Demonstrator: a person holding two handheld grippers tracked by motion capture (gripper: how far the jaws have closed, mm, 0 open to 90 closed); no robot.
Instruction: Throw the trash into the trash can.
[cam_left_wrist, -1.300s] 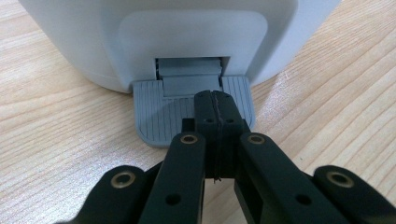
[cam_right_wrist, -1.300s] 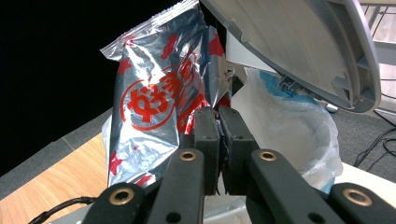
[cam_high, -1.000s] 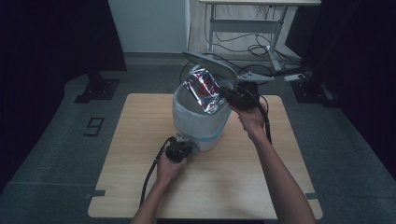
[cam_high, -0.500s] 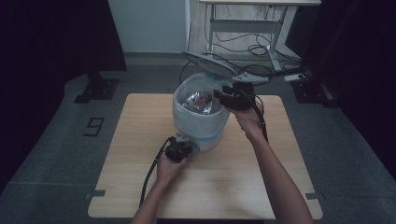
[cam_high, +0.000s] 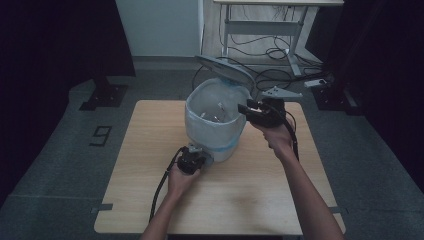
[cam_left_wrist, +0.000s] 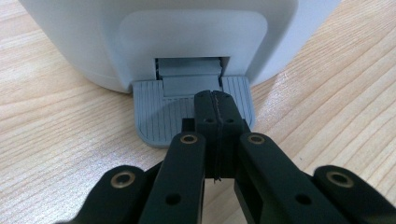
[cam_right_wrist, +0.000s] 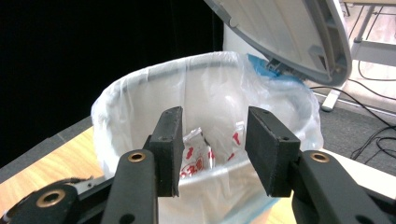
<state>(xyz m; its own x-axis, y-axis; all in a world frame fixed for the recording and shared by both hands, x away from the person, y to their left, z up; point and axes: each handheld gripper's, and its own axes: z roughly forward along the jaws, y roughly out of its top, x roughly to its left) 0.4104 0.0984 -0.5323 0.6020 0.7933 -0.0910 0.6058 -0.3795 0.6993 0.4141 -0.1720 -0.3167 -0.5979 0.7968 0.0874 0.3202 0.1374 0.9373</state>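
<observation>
Wooden surface (cam_high: 150, 200) carried white pedal bin (cam_high: 212, 127) at its middle, lid (cam_high: 225, 69) raised. Left tool (cam_left_wrist: 215, 100), jaws together, pressed on grey pedal (cam_left_wrist: 154, 116). Right tool (cam_right_wrist: 212, 149), jaws apart and empty, hovered at rim above red-white packet (cam_right_wrist: 194, 156). Risk, probably: slipping off ribbed pedal, lid dropping onto right tool.

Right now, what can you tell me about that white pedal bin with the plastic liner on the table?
The white plastic pedal bin stands upright on the light wooden table. Its grey domed lid is tipped up at the back. A clear plastic liner folds over the rim, with red-and-white wrappers lying inside. The left gripper, jaws shut, presses the ribbed grey foot pedal at its base. The right gripper hangs open at the rim.
</observation>
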